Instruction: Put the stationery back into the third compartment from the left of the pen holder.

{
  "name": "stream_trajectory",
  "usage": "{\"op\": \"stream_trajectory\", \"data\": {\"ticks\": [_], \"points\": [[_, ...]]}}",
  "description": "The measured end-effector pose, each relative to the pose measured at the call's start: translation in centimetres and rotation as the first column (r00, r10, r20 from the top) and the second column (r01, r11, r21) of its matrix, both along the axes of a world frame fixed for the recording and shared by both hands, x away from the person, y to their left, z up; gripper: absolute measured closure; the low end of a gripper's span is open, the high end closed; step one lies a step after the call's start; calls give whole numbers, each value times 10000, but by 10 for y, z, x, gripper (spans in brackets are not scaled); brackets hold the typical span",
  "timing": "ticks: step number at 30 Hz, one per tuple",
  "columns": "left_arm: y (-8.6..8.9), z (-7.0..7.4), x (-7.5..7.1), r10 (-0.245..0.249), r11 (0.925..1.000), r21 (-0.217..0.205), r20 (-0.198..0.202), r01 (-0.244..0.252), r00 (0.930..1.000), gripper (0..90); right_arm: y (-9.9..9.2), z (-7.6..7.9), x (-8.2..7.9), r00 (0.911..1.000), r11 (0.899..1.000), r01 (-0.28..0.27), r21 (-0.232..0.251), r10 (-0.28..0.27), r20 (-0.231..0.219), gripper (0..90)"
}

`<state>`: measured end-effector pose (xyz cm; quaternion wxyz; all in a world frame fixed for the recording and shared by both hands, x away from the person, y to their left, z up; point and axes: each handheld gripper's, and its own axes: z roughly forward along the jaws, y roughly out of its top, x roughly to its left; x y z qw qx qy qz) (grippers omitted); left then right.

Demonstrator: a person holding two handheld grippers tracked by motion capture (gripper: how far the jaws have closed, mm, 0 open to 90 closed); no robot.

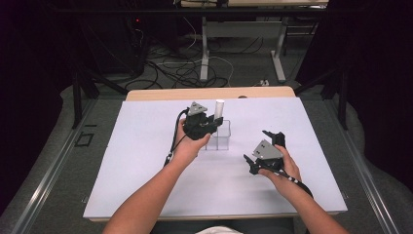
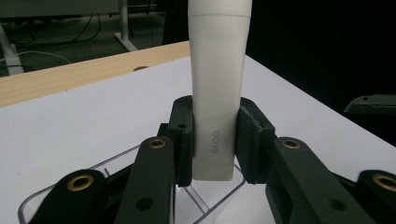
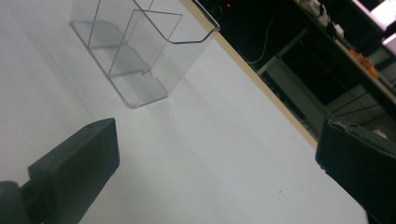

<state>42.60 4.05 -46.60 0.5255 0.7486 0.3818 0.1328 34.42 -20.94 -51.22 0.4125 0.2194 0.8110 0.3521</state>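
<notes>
Your left gripper point(image 1: 212, 120) is pinching the white tube point(image 2: 217, 88) near its lower end: in the left gripper view both pads point(image 2: 250, 140) press flat on its sides, one on each, just above the crimped bottom edge, and the tube stands upright between them with its cap end rising out of the top of the picture. The tube's bottom hangs right over the clear bin point(image 2: 116, 163), inside its rim as far as that view tells; whether it touches the bin's floor you cannot tell. In the high view the tube point(image 1: 219, 108) sticks up past the gripper, over the bin point(image 1: 220, 139) near the middle of the white mat point(image 1: 146, 165). Your right gripper point(image 1: 263, 146) sits well to the right of the bin, low over the mat, its jaws spread wide with nothing between them. In the right gripper view the bin point(image 3: 140, 51) lies ahead and apart from the jaws, its dividers showing through the clear walls.
</notes>
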Motion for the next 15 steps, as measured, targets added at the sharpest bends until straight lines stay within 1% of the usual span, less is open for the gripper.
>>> {"op": "stream_trajectory", "data": {"ticks": [1,2,3,6,7,8,10,11,12,14,15], "points": [[-1,-1,1,-58,9999,105,108,57,9999,710,-1,0,0,9998,9995,92,286,-87,-187,0],[-4,-3,0,79,9999,-79,-26,-79,10000,710,-2,-1,0,9993,9984,199,526,-183,-319,0],[-4,-4,1,17,10000,1,-60,-17,10000,710,-4,-2,1,9989,9972,273,692,-245,-409,0],[-9,-10,1,123,9997,-204,-251,-128,9996,711,-7,-3,2,9963,9934,423,1069,-340,-790,0],[-11,-12,1,133,9995,-267,-223,-139,9997,711,-8,-4,2,9960,9928,423,1121,-330,-834,0],[-12,-12,0,124,9997,-210,-292,-130,9995,710,-9,-5,2,9956,9918,495,1178,-396,-845,0],[-14,-15,1,72,9999,-111,-262,-75,9996,711,-10,-6,2,9943,9913,549,1195,-433,-977,0],[-15,-16,1,28,10000,-58,-321,-30,9995,711,-10,-6,2,9939,9909,626,1195,-510,-978,0],[-16,-17,1,35,10000,-80,-323,-38,9995,711,-11,-6,2,9944,9914,592,1167,-483,-945,0],[-17,-20,1,-12,10000,34,-403,14,9992,711,-11,-6,2,9940,9910,612,1188,-497,-974,0],[-19,-22,1,54,9999,-122,-487,-60,9988,711,-11,-7,2,9937,9909,604,1204,-482,-1015,0]]}}
